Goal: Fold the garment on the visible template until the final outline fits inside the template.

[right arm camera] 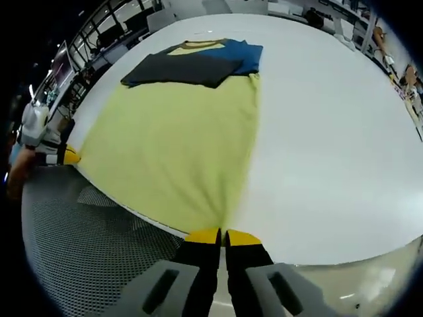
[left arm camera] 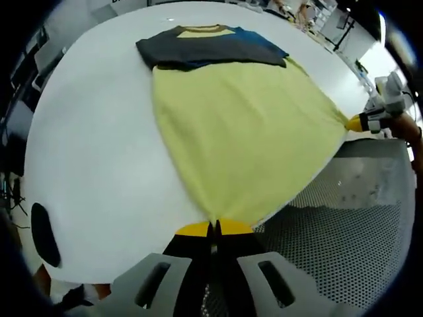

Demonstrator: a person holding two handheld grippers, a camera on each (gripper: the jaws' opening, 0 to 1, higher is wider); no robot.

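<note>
With my left claw (left arm camera: 213, 228) and right claw (right arm camera: 222, 234) each pinching a near hem corner of the shirt (left arm camera: 238, 132) on the table (left arm camera: 99, 145), uneven lifting could skew my fold.

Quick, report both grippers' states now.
Left gripper: closed on a hem corner of the yellow shirt.
Right gripper: closed on the shirt's other hem corner.

Bright, even overhead light floods both views; the white tabletop (left arm camera: 99, 152) glares softly, shadows are faint, and fisheye bending smears and blurs the edges.
</note>
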